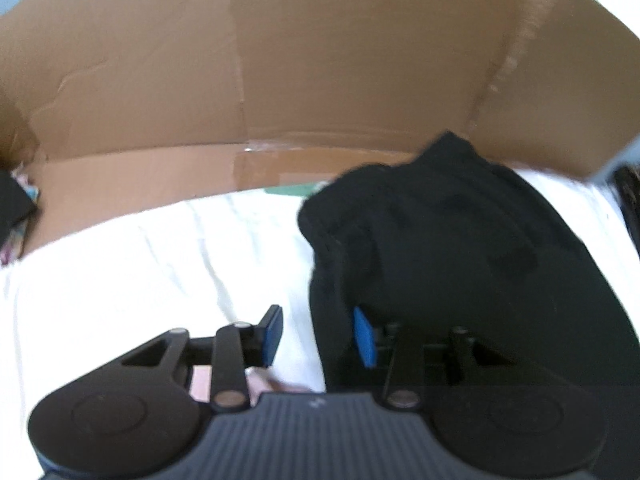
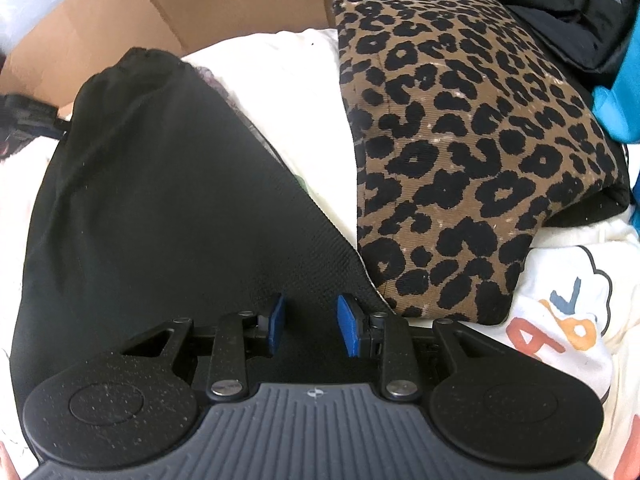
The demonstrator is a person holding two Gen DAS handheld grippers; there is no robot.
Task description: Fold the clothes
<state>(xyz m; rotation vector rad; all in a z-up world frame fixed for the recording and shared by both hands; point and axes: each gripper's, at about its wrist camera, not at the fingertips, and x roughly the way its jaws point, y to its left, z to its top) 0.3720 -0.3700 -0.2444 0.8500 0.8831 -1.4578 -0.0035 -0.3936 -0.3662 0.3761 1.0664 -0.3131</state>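
Folding work on a black garment (image 2: 160, 208), which lies spread over a white sheet (image 1: 140, 272). In the right wrist view the garment fills the left and centre of the frame, its gathered edge at the upper left. A folded leopard-print cloth (image 2: 460, 152) sits just beside it on the right, and a white cloth with coloured print (image 2: 568, 320) lies at the lower right. Brown cardboard (image 1: 280, 60) stands behind everything across the top of the left wrist view.

Judging by the layout, the garment is being smoothed or lined up for a fold, and no fold is complete yet. The next move likely calls for pinching an edge on each side and carrying it across evenly, without dragging the sheet along.

Left tool (image 1: 318, 336), at the bottom centre of its view, is partly spread. Its right finger lies over the garment's left edge and its left finger over bare sheet; the picture is blurred and nothing is clearly pinched. Right tool (image 2: 310, 326), at the bottom centre of its view, is also partly spread, hovering over the garment's near right corner. Black fabric shows in the gap, but the blue pads (image 2: 349, 330) do not press on it.
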